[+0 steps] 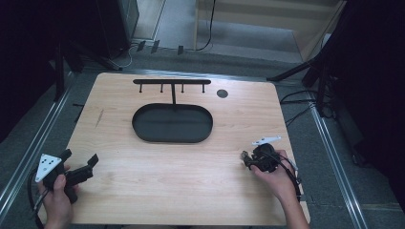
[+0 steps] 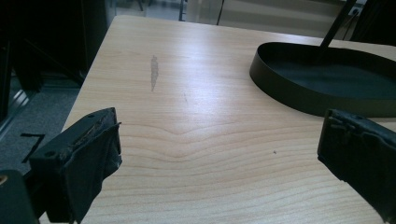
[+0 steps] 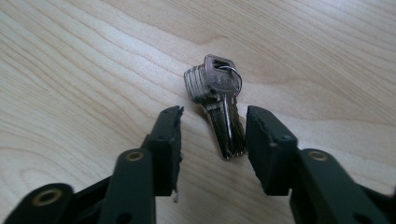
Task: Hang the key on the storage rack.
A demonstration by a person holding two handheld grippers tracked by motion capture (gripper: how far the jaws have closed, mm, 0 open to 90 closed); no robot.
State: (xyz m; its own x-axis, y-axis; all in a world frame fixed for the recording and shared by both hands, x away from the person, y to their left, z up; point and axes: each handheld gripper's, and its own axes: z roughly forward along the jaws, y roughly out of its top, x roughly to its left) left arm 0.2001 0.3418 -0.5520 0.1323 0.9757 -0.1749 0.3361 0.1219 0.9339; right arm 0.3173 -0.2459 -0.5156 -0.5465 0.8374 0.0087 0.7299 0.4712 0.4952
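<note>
A bunch of silver keys (image 3: 219, 105) on a ring lies flat on the wooden table. My right gripper (image 3: 214, 122) stands open over it, with the key blades between its two jaws and not clamped. In the high view the right gripper (image 1: 246, 158) is at the table's right front, held by a hand. My left gripper (image 1: 80, 157) is open at the left front, over bare wood; its jaws spread wide in the left gripper view (image 2: 219, 140). A black oval tray (image 1: 143, 134) with a hook rack (image 1: 172, 82) stands at the table's middle back.
The tray's rim (image 2: 289, 95) lies ahead and to the right of the left gripper. A grey smear (image 2: 153, 72) marks the wood. A round black hole (image 1: 222, 93) sits near the back right. Cables and stands surround the table on the floor.
</note>
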